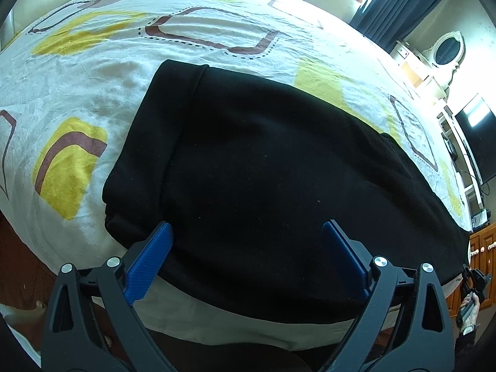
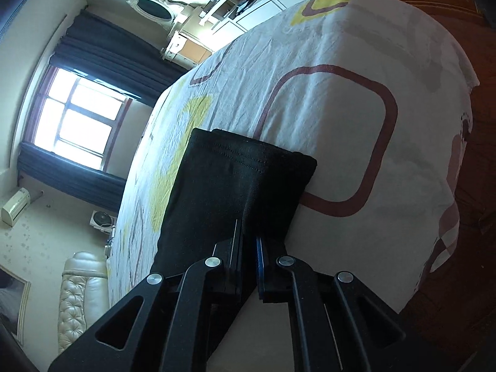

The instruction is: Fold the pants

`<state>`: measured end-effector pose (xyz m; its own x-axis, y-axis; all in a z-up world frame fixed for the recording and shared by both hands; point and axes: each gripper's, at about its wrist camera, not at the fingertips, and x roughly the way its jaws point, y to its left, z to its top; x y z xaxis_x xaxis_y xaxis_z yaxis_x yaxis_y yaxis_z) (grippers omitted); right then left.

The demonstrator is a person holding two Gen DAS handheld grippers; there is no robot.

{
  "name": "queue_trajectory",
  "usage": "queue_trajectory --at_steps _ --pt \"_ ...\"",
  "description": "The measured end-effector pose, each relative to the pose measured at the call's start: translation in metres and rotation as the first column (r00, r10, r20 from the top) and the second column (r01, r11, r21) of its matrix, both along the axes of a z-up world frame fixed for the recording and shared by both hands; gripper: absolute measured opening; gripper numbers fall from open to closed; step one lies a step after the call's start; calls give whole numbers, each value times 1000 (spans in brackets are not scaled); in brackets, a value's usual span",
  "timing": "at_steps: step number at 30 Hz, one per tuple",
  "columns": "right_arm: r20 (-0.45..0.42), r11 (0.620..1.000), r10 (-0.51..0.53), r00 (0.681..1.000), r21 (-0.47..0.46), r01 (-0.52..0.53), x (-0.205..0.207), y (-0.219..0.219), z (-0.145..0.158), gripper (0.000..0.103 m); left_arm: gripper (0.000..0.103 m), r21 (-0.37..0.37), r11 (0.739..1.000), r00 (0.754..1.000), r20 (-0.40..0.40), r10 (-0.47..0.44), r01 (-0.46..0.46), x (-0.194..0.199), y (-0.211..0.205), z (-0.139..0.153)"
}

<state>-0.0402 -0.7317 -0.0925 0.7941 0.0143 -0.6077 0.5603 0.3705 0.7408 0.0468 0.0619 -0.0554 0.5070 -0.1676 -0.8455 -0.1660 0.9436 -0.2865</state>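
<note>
The black pants (image 1: 263,170) lie folded lengthwise on the bed's patterned sheet (image 1: 93,71). My left gripper (image 1: 248,248) is open, its blue pads (image 1: 152,257) spread wide just above the near edge of the pants, empty. In the right wrist view my right gripper (image 2: 248,241) is shut on the hem end of the pants (image 2: 235,179), the cloth pinched between the jaws near the bed's edge. The right gripper also shows at the far right of the left wrist view (image 1: 474,282).
The bed sheet (image 2: 341,124) is white with yellow and maroon shapes. A wooden floor (image 2: 483,186) lies past the bed's corner. A window with dark curtains (image 2: 77,114), a dresser with an oval mirror (image 2: 155,7) and a padded headboard (image 2: 80,297) surround the bed.
</note>
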Motion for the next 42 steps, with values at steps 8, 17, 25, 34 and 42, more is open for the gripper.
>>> queue_trajectory --at_steps 8,17,25,34,42 --pt "114 984 104 988 132 -119 6 44 -1 32 98 -15 1000 1000 6 -1 1 0 2 -1" --pt "26 975 218 976 37 -219 25 78 4 8 98 -43 999 1000 7 10 -10 -2 5 1" --pt "55 975 195 979 95 -200 16 69 -10 9 98 -44 999 1000 11 11 -10 -5 4 5" --pt "192 906 306 932 241 -347 36 128 -13 32 98 -18 1000 1000 8 -2 2 -4 1 4" --pt "156 862 439 885 206 -464 54 175 -12 10 98 -41 999 1000 11 9 -9 -4 3 4"
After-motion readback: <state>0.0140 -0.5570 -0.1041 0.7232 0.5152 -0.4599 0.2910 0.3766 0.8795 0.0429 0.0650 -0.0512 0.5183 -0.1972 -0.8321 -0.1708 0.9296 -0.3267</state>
